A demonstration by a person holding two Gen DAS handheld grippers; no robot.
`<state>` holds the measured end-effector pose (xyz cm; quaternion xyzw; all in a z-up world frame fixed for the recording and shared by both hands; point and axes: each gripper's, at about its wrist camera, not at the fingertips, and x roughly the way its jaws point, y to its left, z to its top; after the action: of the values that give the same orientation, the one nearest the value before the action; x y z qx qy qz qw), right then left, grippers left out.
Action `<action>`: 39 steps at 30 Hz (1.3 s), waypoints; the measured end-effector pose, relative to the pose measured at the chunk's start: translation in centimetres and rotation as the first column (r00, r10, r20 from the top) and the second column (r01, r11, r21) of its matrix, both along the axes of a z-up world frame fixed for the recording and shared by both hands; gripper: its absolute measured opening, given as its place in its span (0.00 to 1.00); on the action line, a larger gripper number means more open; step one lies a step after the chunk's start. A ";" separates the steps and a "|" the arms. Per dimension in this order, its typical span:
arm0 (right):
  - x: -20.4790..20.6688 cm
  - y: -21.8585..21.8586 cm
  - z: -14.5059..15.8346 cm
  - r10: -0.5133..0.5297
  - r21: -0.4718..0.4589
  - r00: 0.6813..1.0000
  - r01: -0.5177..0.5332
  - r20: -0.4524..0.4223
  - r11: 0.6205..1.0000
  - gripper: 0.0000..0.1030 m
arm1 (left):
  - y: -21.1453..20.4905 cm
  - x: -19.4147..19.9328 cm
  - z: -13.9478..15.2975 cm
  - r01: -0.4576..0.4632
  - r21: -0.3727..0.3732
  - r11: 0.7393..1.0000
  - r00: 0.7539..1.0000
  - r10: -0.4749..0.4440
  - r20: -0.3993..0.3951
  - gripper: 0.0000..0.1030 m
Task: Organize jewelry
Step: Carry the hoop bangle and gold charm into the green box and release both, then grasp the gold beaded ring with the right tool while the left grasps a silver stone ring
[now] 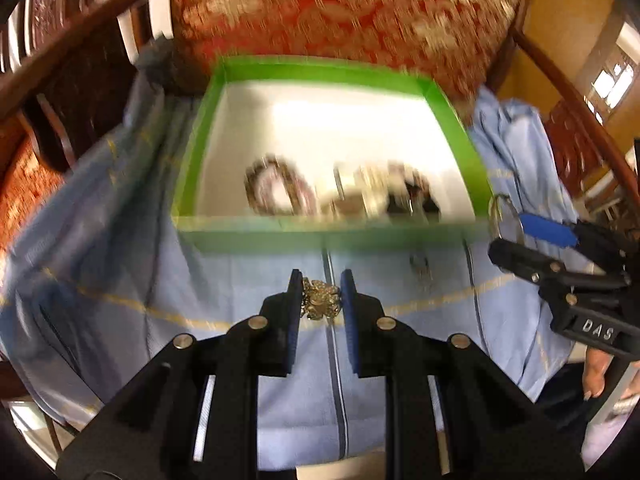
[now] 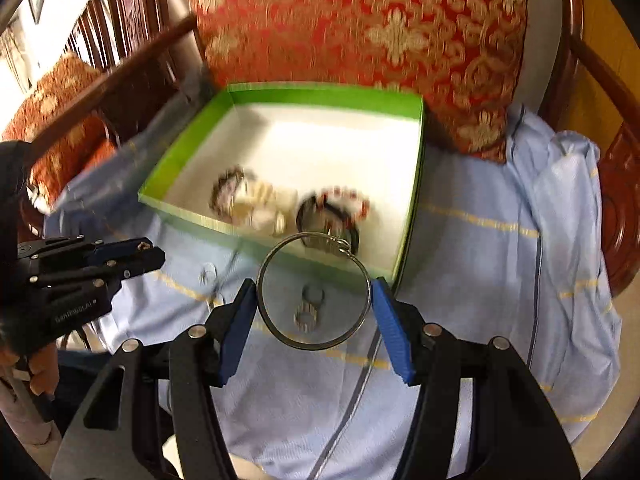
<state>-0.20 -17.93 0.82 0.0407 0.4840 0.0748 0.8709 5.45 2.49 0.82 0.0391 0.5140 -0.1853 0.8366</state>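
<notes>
Blue cloth (image 1: 120, 280) is covering the chair seat, with a green box (image 1: 256, 232) of bracelets sitting against the red cushion (image 1: 340, 8). I'm pinching a gold flower brooch (image 1: 320, 299) in my left claw (image 1: 321, 294) just short of the box's near edge, while my right claw (image 2: 314, 300) is gripping a big metal ring (image 2: 276, 328) by its sides near the box's near right corner.
</notes>
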 end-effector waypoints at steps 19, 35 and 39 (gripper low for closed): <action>8.8 -0.4 -1.4 -0.067 -0.012 0.998 0.067 -0.012 0.998 0.70 | -2.1 8.6 -2.3 -0.033 0.038 0.999 0.999 0.032 0.034 0.47; -0.1 5.5 0.5 0.077 -0.204 0.993 -0.057 0.093 0.977 0.70 | 0.2 -0.5 -0.5 0.025 0.028 0.999 0.998 -0.026 0.065 0.73; -0.3 5.8 0.1 0.084 -0.226 0.993 -0.062 0.087 0.972 0.70 | -0.6 -0.6 -1.2 0.033 0.073 0.997 0.997 -0.038 0.065 0.73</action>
<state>-0.53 -12.15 0.91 -0.0788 0.4482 0.0537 0.8888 4.89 1.92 -0.34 0.0847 0.4916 -0.1802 0.8478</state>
